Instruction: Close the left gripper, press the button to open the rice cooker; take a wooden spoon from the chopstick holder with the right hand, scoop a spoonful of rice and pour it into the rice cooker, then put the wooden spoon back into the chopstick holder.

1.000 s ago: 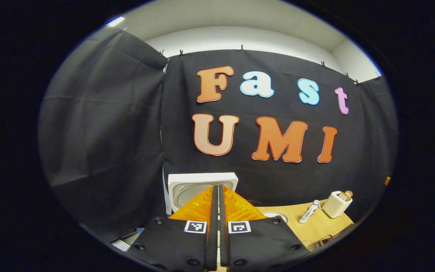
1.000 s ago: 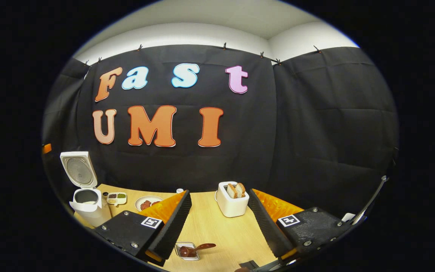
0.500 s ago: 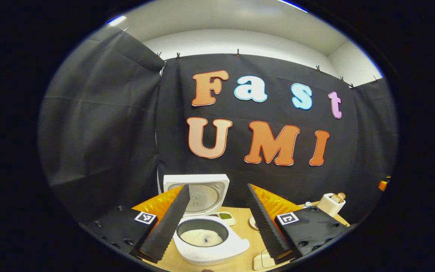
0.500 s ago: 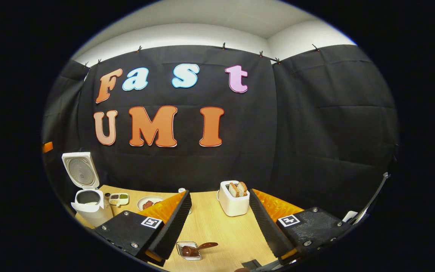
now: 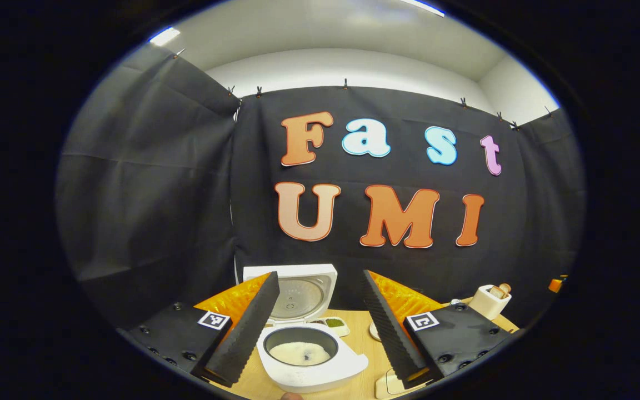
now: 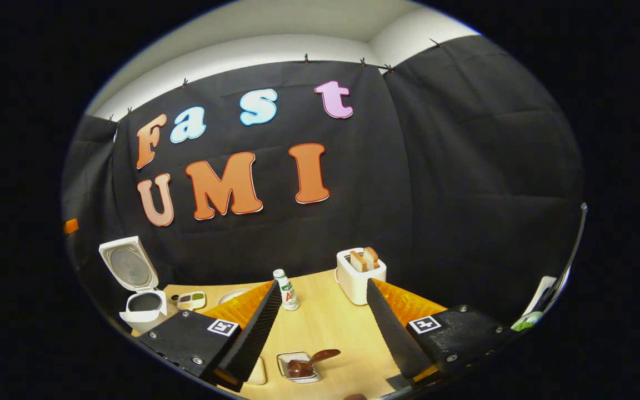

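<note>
The wooden spoon (image 6: 311, 362) lies just ahead of the wide-open right tool (image 6: 320, 316), handle pointing up-right, nearer it than the equally wide left tool (image 5: 320, 314).

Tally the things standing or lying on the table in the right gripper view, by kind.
Rice cooker: 1
Toaster: 1
Bottle: 1
Condiment tray: 1
Plate: 1
Chopstick holder with wooden spoon: 1 each
Total: 7
</note>
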`<control>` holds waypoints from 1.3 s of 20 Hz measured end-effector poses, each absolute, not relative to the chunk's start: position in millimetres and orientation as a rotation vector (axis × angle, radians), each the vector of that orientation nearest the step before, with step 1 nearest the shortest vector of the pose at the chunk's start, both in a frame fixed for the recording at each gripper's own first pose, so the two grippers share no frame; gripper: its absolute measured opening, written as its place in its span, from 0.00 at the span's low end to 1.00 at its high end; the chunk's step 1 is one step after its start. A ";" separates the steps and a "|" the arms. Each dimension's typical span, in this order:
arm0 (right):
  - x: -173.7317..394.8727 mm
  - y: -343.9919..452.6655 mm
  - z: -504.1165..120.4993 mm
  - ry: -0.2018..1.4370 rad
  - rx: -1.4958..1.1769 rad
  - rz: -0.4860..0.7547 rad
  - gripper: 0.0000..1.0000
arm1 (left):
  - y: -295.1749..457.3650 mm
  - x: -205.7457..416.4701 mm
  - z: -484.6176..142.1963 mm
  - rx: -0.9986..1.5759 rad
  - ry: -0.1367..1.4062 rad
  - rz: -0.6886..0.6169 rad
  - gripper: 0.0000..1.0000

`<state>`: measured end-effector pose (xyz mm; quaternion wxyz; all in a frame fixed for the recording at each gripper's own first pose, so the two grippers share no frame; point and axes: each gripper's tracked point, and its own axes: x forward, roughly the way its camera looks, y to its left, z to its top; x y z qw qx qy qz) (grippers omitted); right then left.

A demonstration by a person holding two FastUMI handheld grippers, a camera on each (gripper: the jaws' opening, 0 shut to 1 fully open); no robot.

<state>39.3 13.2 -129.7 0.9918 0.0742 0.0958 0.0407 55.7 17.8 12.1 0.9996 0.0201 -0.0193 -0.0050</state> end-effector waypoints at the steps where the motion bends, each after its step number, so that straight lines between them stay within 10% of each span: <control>1: 41.1 15.8 -144.1 0.212 0.168 0.091 0.95 | 18.9 52.3 11.2 0.046 -0.037 0.001 1.00; 21: 60.5 56.0 -334.0 0.505 0.540 0.148 0.95 | 48.8 22.3 0.1 0.158 -0.007 0.162 1.00; 26: 59.6 61.5 -354.8 0.547 0.632 0.129 0.71 | 46.1 20.4 -1.3 0.160 -0.008 0.148 1.00</control>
